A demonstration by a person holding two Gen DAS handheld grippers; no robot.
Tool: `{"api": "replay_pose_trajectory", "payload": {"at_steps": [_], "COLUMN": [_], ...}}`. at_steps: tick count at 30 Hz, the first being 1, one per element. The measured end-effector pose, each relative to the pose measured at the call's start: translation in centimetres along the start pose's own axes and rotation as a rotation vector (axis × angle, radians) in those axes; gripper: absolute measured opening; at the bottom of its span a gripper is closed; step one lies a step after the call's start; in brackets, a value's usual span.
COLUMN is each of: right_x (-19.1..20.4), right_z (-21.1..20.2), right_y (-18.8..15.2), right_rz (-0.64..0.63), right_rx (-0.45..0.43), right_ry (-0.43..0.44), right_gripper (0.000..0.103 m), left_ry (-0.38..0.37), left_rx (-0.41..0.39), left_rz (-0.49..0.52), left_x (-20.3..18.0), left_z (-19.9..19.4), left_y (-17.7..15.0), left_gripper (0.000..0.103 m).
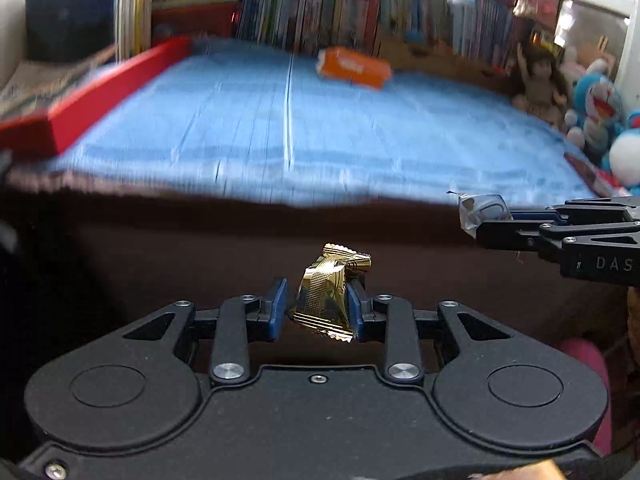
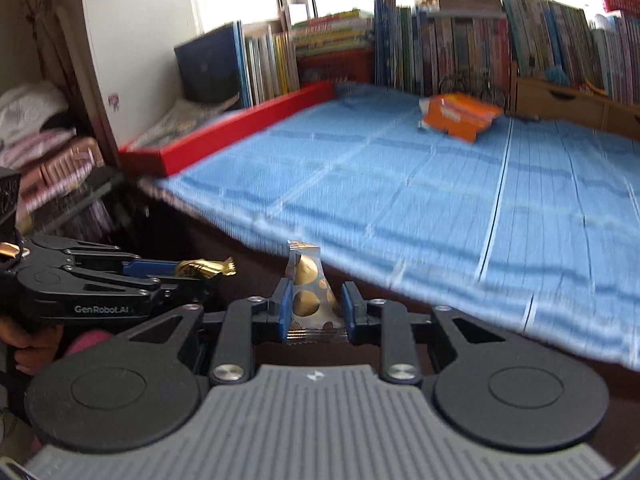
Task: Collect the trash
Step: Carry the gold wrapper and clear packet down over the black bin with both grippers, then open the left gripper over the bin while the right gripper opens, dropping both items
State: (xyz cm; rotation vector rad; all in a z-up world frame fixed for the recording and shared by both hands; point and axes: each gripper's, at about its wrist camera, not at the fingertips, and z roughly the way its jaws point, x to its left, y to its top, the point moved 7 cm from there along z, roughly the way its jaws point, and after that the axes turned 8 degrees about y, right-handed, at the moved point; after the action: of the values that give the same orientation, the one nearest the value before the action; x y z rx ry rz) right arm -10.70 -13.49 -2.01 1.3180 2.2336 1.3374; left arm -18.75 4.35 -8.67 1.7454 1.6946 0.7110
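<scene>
Left tongs: pinching a crumpled gold foil wrapper between blue pads, held off the near edge of the surface. Right tongs: pinching a clear wrapper with gold dots, likewise short of the edge. Surface: covered by a blue mat, with an orange snack packet lying at the far side (blurred; print unreadable). Red box along the left edge. Row of books behind; plush toys at right.
</scene>
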Motion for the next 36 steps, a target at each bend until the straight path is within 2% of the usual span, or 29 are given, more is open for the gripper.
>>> {"api": "replay_pose_trajectory", "payload": {"at_steps": [4,11,15,24,31,36], "right_x": [0.0,0.7,1.0,1.3,1.4,1.4], "right_z": [1.2,3.7,5.2,6.5,7.0,8.3], "right_y": [-3.4,-9.0,-11.9,-15.8,-16.8,-17.5], "right_rz": [0.048,0.132,0.178,0.215,0.214,0.207], "right_rx": [0.036,0.089,0.131,0.212,0.238,0.256], "right_ry": [0.001,0.011,0.016,0.017,0.015,0.015], "right_gripper": [0.033,0.033,0.033,0.033,0.033,0.033], "left_ry": [0.028,0.036,0.047,0.097,0.096,0.074], "left_rx": [0.062,0.177,0.235,0.315,0.342,0.394], "left_rz": [-0.003,-0.02,-0.031,0.022,0.036,0.067], "left_x": [0.3,0.1,0.1,0.4,0.0,-0.6], "left_z": [1.5,3.9,4.9,6.7,8.0,11.3], "left_y": [-3.4,-9.1,-11.4,-14.9,-14.7,-15.9], "left_gripper": [0.03,0.03,0.03,0.03,0.03,0.031]}}
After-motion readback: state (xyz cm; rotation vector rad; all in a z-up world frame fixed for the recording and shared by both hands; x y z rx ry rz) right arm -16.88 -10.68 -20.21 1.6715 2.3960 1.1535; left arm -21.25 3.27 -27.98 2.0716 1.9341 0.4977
